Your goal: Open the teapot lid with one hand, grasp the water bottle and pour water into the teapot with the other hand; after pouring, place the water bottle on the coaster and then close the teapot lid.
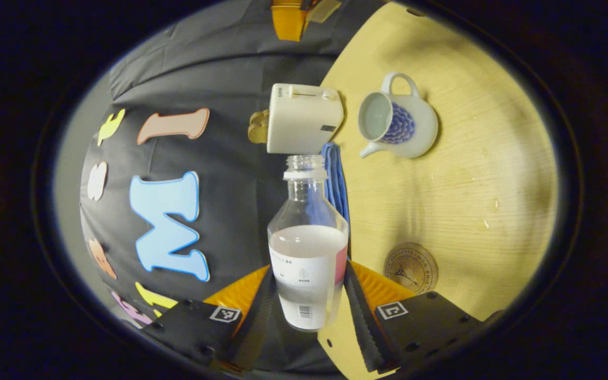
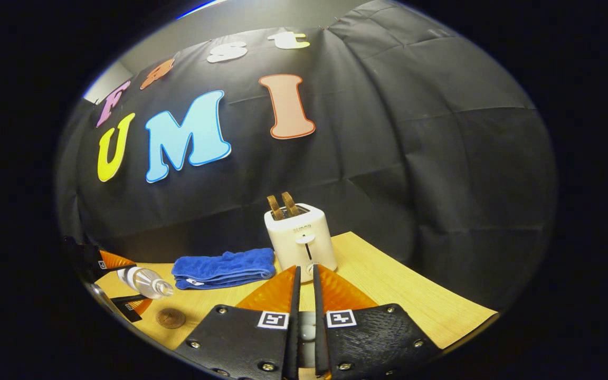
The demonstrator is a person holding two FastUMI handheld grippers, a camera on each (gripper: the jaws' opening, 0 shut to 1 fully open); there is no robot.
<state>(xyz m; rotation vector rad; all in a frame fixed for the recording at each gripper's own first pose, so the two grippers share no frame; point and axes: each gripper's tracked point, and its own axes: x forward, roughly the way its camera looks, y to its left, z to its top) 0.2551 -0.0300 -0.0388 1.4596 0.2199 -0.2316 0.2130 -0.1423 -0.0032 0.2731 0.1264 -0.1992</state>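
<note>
A clear water bottle point(image 1: 308, 248), uncapped and about half full, sits between the fingers of my left gripper point(image 1: 309, 269), which is shut on its labelled body. In the right gripper view the bottle point(image 2: 143, 281) is tipped on its side, neck pointing right. The white teapot point(image 1: 399, 119) with a blue pattern stands lidless on the wooden table, beyond and right of the bottle's mouth. A round brown coaster point(image 1: 411, 266) lies bare near my left gripper. My right gripper point(image 2: 305, 270) is held above the table, shut on a small pale piece, the teapot lid point(image 2: 307, 330), mostly hidden by the fingers.
A white toaster point(image 1: 304, 119) with bread slices stands at the table's back edge by the cloth wall. A folded blue towel point(image 2: 225, 268) lies beside it. The coaster point(image 2: 171, 317) is in front of the towel. Bare wooden table point(image 2: 415, 301) extends to the right.
</note>
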